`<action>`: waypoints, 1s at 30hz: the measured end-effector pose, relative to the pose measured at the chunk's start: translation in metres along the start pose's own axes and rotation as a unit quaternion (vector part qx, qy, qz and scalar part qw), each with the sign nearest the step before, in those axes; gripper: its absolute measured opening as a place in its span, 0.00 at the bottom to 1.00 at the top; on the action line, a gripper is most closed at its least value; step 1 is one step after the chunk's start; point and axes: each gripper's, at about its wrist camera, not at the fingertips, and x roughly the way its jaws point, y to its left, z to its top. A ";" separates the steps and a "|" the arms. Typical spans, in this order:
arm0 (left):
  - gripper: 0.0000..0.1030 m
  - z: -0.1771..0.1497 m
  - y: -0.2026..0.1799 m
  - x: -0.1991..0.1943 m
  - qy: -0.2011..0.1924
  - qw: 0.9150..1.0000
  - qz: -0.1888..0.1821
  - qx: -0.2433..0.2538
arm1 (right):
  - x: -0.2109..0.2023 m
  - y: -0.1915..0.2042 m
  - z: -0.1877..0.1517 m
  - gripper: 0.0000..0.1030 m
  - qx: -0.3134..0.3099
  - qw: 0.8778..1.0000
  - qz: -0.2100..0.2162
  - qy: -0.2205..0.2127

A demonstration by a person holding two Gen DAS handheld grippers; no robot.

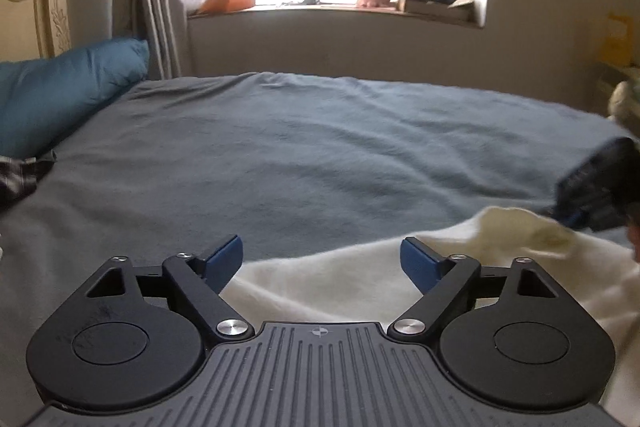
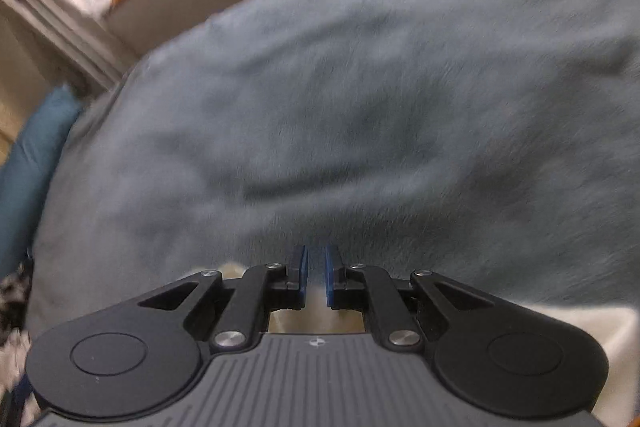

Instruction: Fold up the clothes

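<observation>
Fleecy cream garment (image 1: 360,291) lies rumpled on the grey-blue blanket (image 1: 320,155) beneath the left gripper (image 1: 322,259), fingers spread, empty. Right gripper (image 2: 316,277): blue pads nearly together, seemingly pinching cream cloth in the blur.

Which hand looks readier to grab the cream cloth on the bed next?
Left. The left tongs stand open just above the cream fleece cloth on the grey-blue blanket. The right tongs are nearly shut, apparently already pinching that cloth's raised edge.

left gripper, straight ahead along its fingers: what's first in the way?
Probably the grey bedspread. The open left gripper tilts down past the cream cloth's edge; nothing else sits ahead. Depth is unclear.
</observation>
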 end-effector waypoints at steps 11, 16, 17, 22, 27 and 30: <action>0.87 0.044 -0.051 0.057 0.027 0.995 -0.079 0.058 | -0.018 0.000 -0.035 0.07 -0.123 0.992 0.031 -0.027; 0.87 0.015 -0.082 0.067 0.059 0.981 -0.085 0.163 | -0.019 -0.003 -0.037 0.07 -0.132 0.990 0.034 -0.034; 0.87 0.008 -0.082 0.069 0.065 0.979 -0.081 0.172 | -0.020 -0.005 -0.038 0.07 -0.132 0.990 0.035 -0.035; 0.88 -0.002 -0.058 0.076 0.091 0.982 -0.096 0.132 | -0.026 -0.004 -0.036 0.08 -0.119 0.991 0.040 -0.042; 0.92 -0.001 -0.053 0.079 0.101 0.983 -0.096 0.121 | -0.035 0.015 -0.032 0.08 -0.124 0.987 0.077 -0.069; 0.95 -0.001 -0.050 0.084 0.106 0.983 -0.097 0.114 | -0.030 0.024 -0.035 0.08 -0.138 0.985 0.085 -0.062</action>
